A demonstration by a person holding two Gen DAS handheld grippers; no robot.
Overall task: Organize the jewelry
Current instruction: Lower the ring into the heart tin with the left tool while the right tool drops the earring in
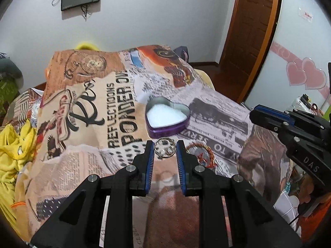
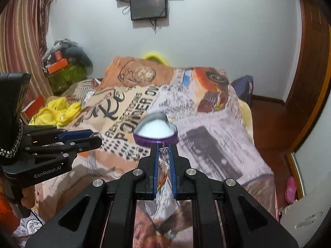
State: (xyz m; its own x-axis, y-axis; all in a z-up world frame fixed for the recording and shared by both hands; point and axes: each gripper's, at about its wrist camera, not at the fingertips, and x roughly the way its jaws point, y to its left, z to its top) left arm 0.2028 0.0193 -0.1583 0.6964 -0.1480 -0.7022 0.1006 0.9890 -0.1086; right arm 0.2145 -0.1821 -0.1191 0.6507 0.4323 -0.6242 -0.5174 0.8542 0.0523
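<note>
Left black claw with blue ribbed pads (image 1: 165, 149) clenched one clear glassy ring (image 1: 164, 150), right claw (image 2: 164, 151) pinched one small silver crown charm (image 2: 164, 150), both just before one purple heart-shaped tin (image 1: 167, 117) lined with white foam, on newspaper-print cloth (image 1: 86, 113).

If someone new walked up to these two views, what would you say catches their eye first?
Probably the purple heart-shaped tin with its white lining, open at the middle of the newspaper-print blanket. Just in front of it, the left gripper holds a clear ring between its blue pads. In the right wrist view, the right gripper pinches a small silver crown-shaped charm just short of the tin's near rim.
</note>
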